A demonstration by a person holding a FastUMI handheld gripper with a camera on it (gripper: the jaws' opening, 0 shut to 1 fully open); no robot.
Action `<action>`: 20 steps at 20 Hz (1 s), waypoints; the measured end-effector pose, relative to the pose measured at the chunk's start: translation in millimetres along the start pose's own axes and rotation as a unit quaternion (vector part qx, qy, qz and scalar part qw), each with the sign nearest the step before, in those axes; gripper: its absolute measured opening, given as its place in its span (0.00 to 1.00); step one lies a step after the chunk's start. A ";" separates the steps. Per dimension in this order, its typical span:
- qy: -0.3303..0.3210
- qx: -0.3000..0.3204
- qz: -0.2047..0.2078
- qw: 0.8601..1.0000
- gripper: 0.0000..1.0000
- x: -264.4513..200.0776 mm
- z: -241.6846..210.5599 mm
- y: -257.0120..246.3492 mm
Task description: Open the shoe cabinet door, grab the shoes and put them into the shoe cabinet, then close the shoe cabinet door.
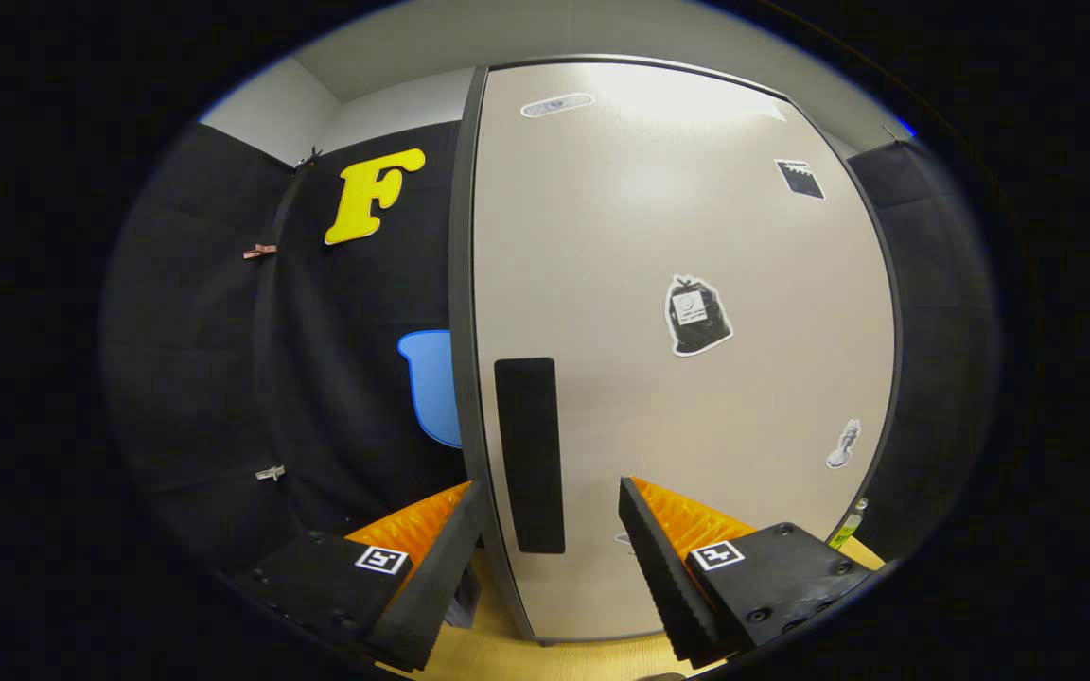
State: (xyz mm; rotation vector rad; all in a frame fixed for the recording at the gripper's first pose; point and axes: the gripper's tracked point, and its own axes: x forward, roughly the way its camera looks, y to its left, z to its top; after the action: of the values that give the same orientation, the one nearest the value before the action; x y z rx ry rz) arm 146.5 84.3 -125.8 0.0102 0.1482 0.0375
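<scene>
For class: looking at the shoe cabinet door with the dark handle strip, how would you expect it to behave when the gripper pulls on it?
The door looks a flat, rigid panel, so it would likely swing rather than bend. The handle is flush and smooth, so the open fingers might slip. Its smooth face offers little purchase elsewhere.

I'm looking at black cloth [223, 378] hanging as the booth wall across the left of the frame, with a couple of small clips [259, 251] pinching it. Upper left, a pale grey room wall [271, 109] and ceiling [526, 33] are peeking over it. Light wood flooring [498, 653] is showing at bottom center.
</scene>
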 end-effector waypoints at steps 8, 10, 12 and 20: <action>-0.003 -0.029 -0.028 0.999 0.46 21.8 -7.3 3.1; 0.005 -0.018 -0.034 0.999 0.36 22.7 -9.8 2.9; 0.010 -0.009 -0.039 0.999 0.30 21.4 -9.9 3.3; 0.023 -0.013 -0.012 1.000 0.30 -5.2 -7.6 7.7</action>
State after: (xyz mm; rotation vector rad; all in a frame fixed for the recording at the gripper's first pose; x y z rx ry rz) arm 139.9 91.9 -132.5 -0.0188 0.1935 0.0150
